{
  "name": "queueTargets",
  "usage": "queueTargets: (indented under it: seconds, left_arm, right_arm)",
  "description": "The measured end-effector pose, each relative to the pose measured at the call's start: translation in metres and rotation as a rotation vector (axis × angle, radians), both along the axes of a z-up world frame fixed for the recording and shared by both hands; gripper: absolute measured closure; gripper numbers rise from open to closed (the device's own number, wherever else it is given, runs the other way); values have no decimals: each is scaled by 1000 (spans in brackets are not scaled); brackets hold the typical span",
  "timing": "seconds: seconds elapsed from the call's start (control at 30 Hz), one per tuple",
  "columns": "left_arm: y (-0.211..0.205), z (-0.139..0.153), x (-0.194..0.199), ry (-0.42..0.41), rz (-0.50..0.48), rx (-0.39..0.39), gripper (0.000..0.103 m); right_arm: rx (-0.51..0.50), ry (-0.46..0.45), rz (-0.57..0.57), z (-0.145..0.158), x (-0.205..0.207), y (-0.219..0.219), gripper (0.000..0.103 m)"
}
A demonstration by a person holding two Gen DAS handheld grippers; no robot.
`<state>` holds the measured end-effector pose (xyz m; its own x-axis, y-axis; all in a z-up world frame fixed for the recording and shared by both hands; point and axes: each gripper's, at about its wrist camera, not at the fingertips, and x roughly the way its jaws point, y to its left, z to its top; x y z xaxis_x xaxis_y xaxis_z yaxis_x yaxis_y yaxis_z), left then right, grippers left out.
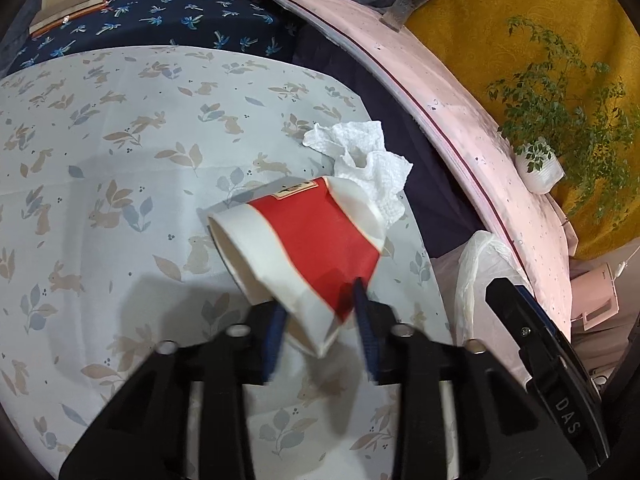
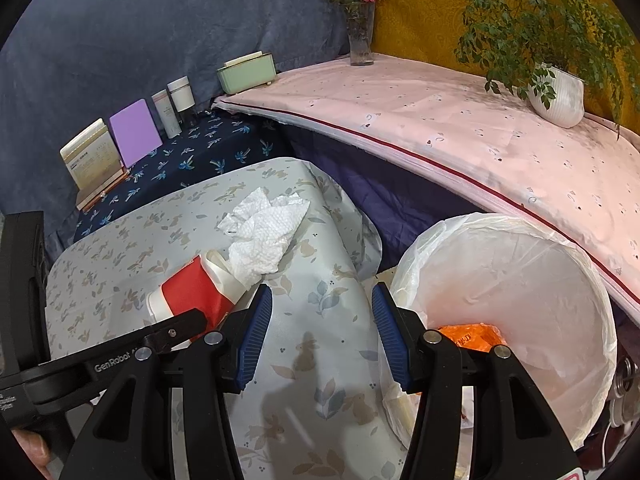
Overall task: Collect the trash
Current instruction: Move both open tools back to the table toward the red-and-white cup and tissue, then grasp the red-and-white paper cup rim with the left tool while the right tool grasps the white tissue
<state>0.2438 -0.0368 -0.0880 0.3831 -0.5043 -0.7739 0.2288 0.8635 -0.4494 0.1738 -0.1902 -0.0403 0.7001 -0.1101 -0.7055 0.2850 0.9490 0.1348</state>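
A crushed red and white paper cup (image 1: 304,244) lies on its side on the rabbit-print tablecloth (image 1: 100,200). My left gripper (image 1: 322,320) has its jaws on either side of the cup's flattened base, closed on it. A crumpled white paper towel (image 1: 360,160) lies just behind the cup. In the right wrist view the cup (image 2: 192,296) and towel (image 2: 264,232) sit left of my right gripper (image 2: 322,328), which is open and empty above the cloth. A bin lined with a white bag (image 2: 520,280) stands to its right, with orange trash (image 2: 472,336) inside.
A pink-covered shelf (image 2: 440,120) runs behind with a white plant pot (image 2: 560,96), a flower vase (image 2: 360,40) and a green box (image 2: 248,72). Books (image 2: 96,160), a purple card (image 2: 136,132) and bottles (image 2: 176,104) stand on the dark blue cloth.
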Motion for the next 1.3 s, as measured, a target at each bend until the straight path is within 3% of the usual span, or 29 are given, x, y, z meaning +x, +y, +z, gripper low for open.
queueTargets:
  seconds: [0.1,0.2,0.47,0.9,1.0,1.17,1.3]
  left_arm:
    - [2,4,-3,-16,-3,4,97]
    - [8,10,-6,-53,5,28,100]
    - [31,28,5,-132,47,102,101]
    - [47,28,36,-174,57,151,101]
    - [46,28,40,-179,55,153,101]
    - [46,29,42,-182,52,152,101]
    - [42,35,38,-191,42,149,101]
  right_arm:
    - [2,4,3,-2,3,0,52]
    - [10,9,7,-4,9,1,52]
    - [39,21,37,-13,37,12,52]
    - [58,84,76,-44,103,30,61]
    - [61,99,78,-51,111,31,66]
    - [69,105,90,-55,113,34,87]
    - [74,82,88,-45,105,34,89]
